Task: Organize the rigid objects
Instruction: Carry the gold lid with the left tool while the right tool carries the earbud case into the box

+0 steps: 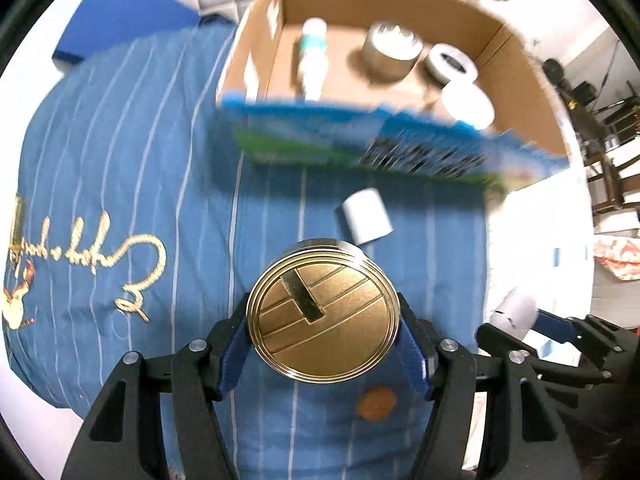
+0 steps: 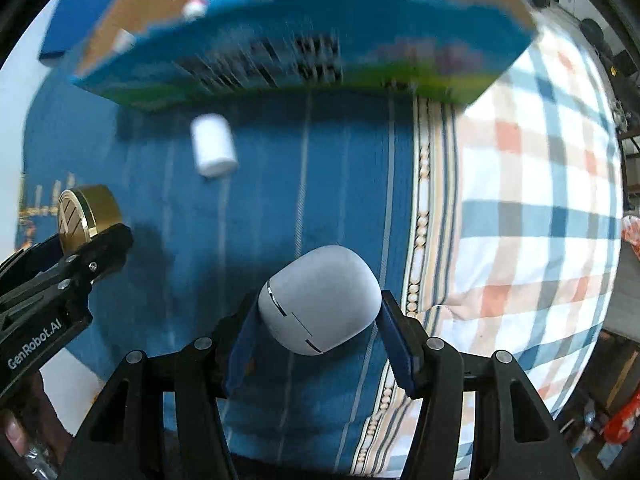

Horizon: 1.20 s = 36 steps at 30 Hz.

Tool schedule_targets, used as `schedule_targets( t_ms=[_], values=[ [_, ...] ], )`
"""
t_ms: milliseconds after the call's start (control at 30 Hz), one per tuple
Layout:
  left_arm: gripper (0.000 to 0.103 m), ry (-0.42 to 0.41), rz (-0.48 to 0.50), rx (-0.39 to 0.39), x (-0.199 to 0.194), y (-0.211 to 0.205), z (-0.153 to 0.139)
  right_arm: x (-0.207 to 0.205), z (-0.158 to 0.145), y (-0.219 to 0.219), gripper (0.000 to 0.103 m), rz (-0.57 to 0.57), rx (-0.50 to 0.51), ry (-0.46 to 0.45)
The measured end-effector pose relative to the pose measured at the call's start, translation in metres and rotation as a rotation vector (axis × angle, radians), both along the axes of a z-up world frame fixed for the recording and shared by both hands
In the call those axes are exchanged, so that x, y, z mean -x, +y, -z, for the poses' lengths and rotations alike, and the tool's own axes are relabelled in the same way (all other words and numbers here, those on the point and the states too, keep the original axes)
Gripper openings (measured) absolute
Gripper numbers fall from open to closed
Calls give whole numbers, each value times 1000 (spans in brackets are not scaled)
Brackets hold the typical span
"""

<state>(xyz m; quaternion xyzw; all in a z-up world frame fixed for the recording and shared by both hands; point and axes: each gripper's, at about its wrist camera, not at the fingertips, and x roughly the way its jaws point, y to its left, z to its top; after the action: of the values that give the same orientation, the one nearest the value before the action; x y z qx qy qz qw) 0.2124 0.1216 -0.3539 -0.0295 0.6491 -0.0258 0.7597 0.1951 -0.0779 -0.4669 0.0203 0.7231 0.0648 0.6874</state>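
Note:
My left gripper (image 1: 323,320) is shut on a round gold tin (image 1: 322,312) and holds it above a blue striped bedspread (image 1: 120,140). My right gripper (image 2: 320,312) is shut on a smooth grey-white rounded case (image 2: 320,298). The gold tin also shows in the right wrist view (image 2: 86,216) at the left, in the left gripper. The grey case shows at the lower right of the left wrist view (image 1: 514,312). A small white cylinder (image 1: 366,216) lies on the bedspread ahead; it also shows in the right wrist view (image 2: 213,145).
An open cardboard box (image 1: 520,80) with a blue and green printed front stands beyond the white cylinder. It holds a white bottle (image 1: 314,56), tape rolls (image 1: 390,50) and a white jar (image 1: 466,104). A checked quilt (image 2: 540,200) lies to the right. A blue pad (image 1: 116,12) lies far left.

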Motion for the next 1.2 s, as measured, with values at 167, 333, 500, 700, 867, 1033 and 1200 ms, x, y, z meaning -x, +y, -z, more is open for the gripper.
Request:
schedule_targets(
  t_ms=[167, 333, 500, 700, 867, 1033, 1200],
  values=[
    [63, -94, 25, 18, -10, -8, -52, -22, -45, -5, 60, 6, -30, -79],
    [63, -163, 40, 43, -20, -14, -85, -40, -96, -22, 60, 17, -52, -157],
    [63, -226, 39, 45, -29, -17, -108, -61, -130, -24, 60, 39, -75, -222],
    [63, -251, 32, 44, -51, -17, -115, -75, -151, -24, 60, 39, -98, -258],
    [63, -250, 28, 49, -82, -16, -112, -96, -159, -18, 60, 29, -110, -281],
    [63, -201, 46, 68, -124, -16, -92, -129, -149, -11, 60, 21, -116, -275],
    [63, -44, 35, 115, -176, -15, -35, -170, -109, -3, 60, 17, -138, -222]
  ],
)
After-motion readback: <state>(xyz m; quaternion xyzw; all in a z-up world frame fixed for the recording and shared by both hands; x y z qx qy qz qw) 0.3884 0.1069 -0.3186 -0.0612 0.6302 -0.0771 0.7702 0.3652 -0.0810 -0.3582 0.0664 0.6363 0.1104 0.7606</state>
